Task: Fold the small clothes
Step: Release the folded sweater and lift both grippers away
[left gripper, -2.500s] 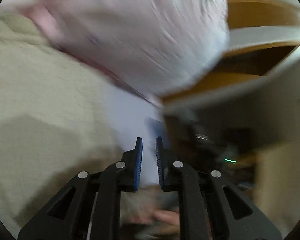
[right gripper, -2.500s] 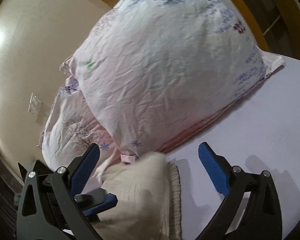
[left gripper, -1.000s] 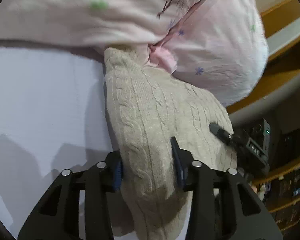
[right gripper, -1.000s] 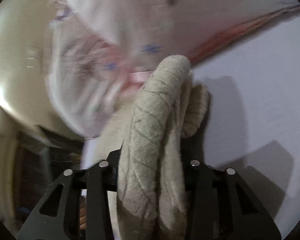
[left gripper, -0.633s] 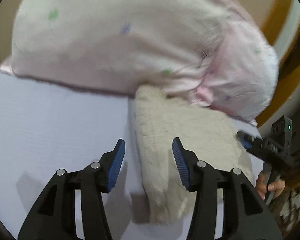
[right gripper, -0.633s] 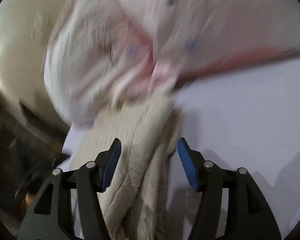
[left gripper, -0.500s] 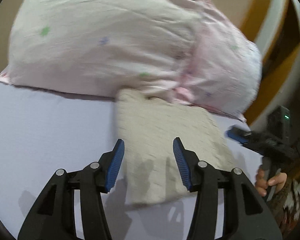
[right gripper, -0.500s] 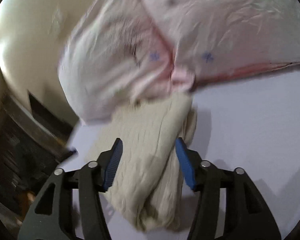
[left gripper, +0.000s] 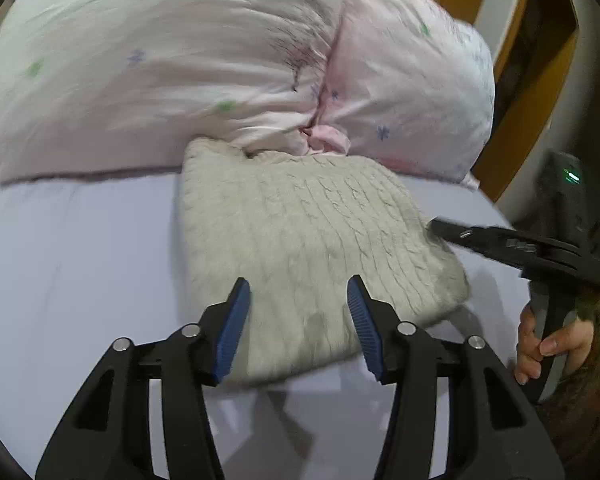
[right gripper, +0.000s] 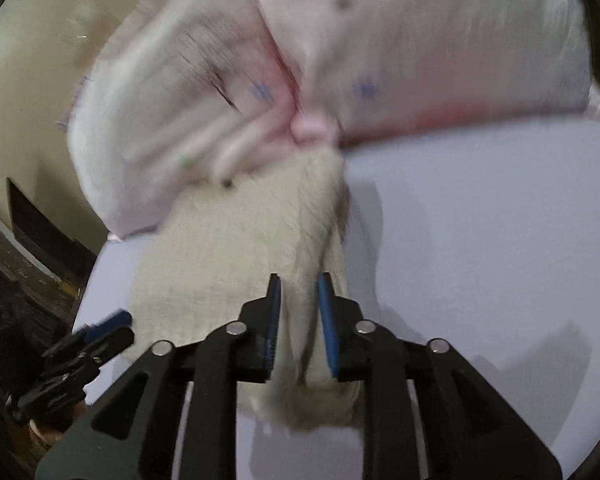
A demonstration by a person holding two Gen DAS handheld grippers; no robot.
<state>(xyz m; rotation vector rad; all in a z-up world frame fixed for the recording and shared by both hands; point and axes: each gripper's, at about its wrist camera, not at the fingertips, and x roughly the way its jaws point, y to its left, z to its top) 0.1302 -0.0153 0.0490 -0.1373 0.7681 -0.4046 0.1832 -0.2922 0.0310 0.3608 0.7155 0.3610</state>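
Left tool [left gripper: 298, 320] gapes wide above the folded sweater [left gripper: 304, 240]; right tool [right gripper: 299, 312] pinches the sweater's edge, beside the pillows [left gripper: 220, 60].

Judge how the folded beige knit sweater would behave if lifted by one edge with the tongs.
The sweater looks soft and cable-knit, so it would likely droop and unfold. Its stacked layers appear loose, so they may slide apart. It seems thick, so narrow tongs might grip only some layers.

Your left wrist view: low over bed [left gripper: 80, 240], facing pillows [left gripper: 220, 60]. Your right wrist view: closer, blurred, seemingly facing same pillows. Both share folded sweater [left gripper: 300, 240].
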